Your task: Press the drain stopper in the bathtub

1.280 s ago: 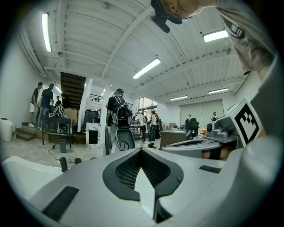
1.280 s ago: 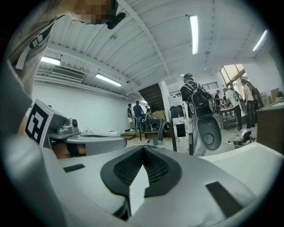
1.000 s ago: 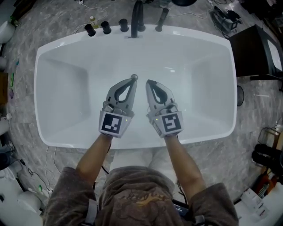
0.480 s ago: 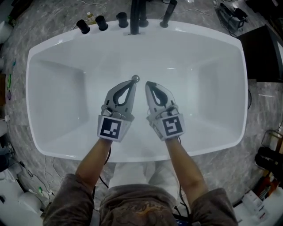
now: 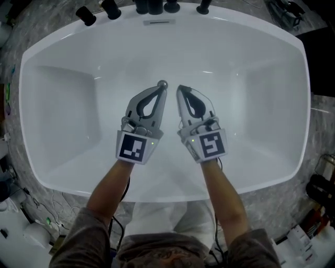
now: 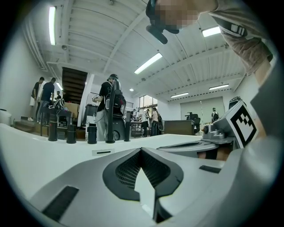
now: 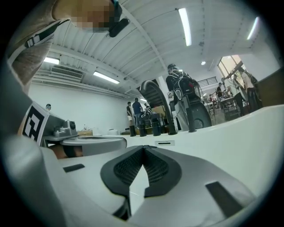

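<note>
- The drain stopper (image 5: 163, 84) sits mid-floor in the bathtub (image 5: 235, 13). It looks like a small, hard, slick metal knob, so don't grab it, just push straight down on its cap.
- Your left gripper (image 5: 160, 90) is pinched together and empty, tip right at the stopper.
- Your right gripper (image 5: 180, 89) is closed on nothing too, just beside it.
</note>
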Action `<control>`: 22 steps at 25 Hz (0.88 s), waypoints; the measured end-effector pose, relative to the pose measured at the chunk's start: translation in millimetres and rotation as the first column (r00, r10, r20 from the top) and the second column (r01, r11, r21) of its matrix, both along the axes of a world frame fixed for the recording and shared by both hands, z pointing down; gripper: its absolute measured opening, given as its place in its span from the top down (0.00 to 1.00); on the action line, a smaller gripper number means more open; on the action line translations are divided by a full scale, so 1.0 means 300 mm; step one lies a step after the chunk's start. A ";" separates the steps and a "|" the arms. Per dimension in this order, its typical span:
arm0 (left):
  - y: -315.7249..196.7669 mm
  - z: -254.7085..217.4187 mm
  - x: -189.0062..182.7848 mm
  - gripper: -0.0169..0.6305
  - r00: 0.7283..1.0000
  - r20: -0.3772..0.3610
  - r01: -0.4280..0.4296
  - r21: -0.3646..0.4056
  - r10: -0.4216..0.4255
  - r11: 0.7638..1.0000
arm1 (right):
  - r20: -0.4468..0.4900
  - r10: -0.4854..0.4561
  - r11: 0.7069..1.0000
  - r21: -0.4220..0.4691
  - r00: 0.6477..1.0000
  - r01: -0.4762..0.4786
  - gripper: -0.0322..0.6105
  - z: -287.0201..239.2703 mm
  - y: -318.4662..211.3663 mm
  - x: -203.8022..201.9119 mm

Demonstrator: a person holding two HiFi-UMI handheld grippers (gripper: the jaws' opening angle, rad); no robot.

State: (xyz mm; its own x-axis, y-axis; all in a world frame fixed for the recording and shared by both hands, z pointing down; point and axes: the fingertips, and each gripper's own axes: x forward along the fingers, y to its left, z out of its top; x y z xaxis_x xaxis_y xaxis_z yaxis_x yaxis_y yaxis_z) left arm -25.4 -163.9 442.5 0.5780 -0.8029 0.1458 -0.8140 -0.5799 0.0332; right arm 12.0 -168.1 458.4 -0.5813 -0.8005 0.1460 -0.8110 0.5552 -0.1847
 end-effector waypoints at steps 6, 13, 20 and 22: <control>-0.038 0.128 -0.013 0.97 1.000 0.003 0.015 0.028 -0.015 0.999 | 0.009 -0.012 1.000 0.001 1.000 0.012 0.95 0.142 -0.022 -0.002; -0.066 0.279 -0.050 0.97 0.998 -0.012 0.059 0.035 -0.059 0.998 | 0.006 -0.033 0.999 -0.003 0.999 0.033 0.95 0.298 -0.026 -0.017; -0.097 0.434 -0.073 0.97 0.997 -0.016 0.080 0.023 -0.080 0.997 | -0.015 -0.056 0.998 0.013 0.998 0.056 0.95 0.427 -0.074 -0.036; -0.104 0.476 -0.081 0.97 0.996 -0.016 0.089 0.018 -0.088 0.996 | -0.011 -0.061 0.998 0.023 0.998 0.062 0.95 0.453 -0.085 -0.048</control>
State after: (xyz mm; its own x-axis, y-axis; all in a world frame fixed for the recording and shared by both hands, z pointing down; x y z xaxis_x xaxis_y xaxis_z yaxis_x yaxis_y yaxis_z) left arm -49.6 -195.0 585.4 0.5065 -0.8536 0.1220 -0.8617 -0.5063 0.0351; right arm -2.5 -193.5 594.4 -0.6280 -0.7665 0.1341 -0.7770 0.6081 -0.1627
